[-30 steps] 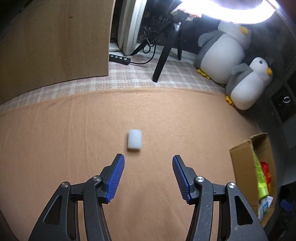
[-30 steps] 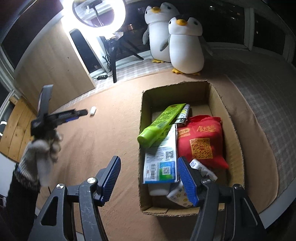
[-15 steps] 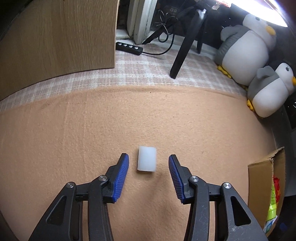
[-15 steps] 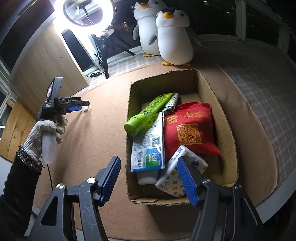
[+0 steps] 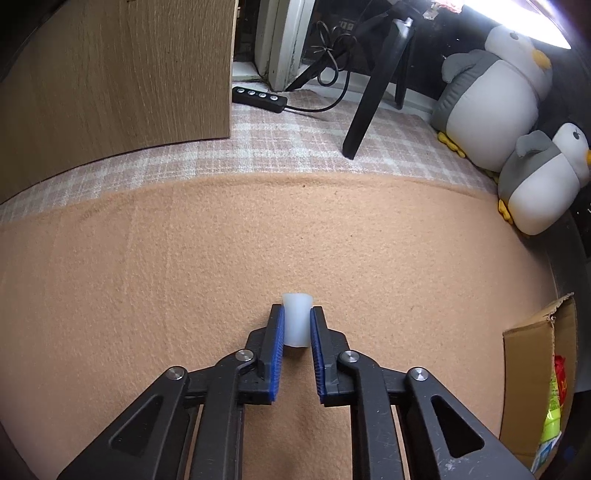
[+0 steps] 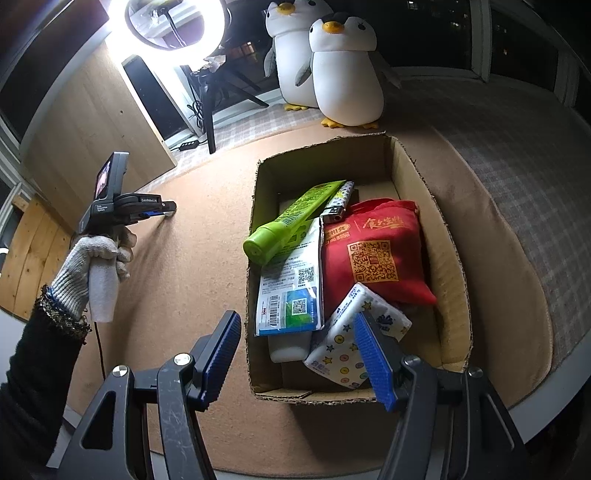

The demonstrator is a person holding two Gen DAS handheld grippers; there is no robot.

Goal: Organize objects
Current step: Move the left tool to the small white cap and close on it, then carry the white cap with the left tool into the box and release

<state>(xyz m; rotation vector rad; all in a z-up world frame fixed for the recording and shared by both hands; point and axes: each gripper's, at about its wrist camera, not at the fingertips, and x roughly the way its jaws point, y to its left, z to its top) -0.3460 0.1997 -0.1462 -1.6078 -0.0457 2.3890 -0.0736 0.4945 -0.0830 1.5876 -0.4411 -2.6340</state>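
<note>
A small white cylinder (image 5: 296,318) lies on the tan felt mat (image 5: 184,258). My left gripper (image 5: 296,317) is shut on it, blue pads pressed to both sides. In the right wrist view the left gripper (image 6: 168,213) shows at the left, low over the mat, held by a gloved hand. My right gripper (image 6: 295,325) is open and empty over the near end of a cardboard box (image 6: 448,266). The box holds a green tube (image 6: 291,223), a red bag (image 6: 376,251), a tissue pack (image 6: 351,343) and a white-blue packet (image 6: 291,288).
Two plush penguins (image 6: 343,66) stand beyond the box. A ring light (image 6: 173,22) on a black tripod (image 5: 373,92), a power strip (image 5: 258,96) and a wooden panel (image 5: 110,74) are at the back. The box corner (image 5: 535,369) shows at the left wrist view's right.
My left gripper moved forward around the white cylinder and closed on it. My right gripper stayed open over the box, drifting slightly.
</note>
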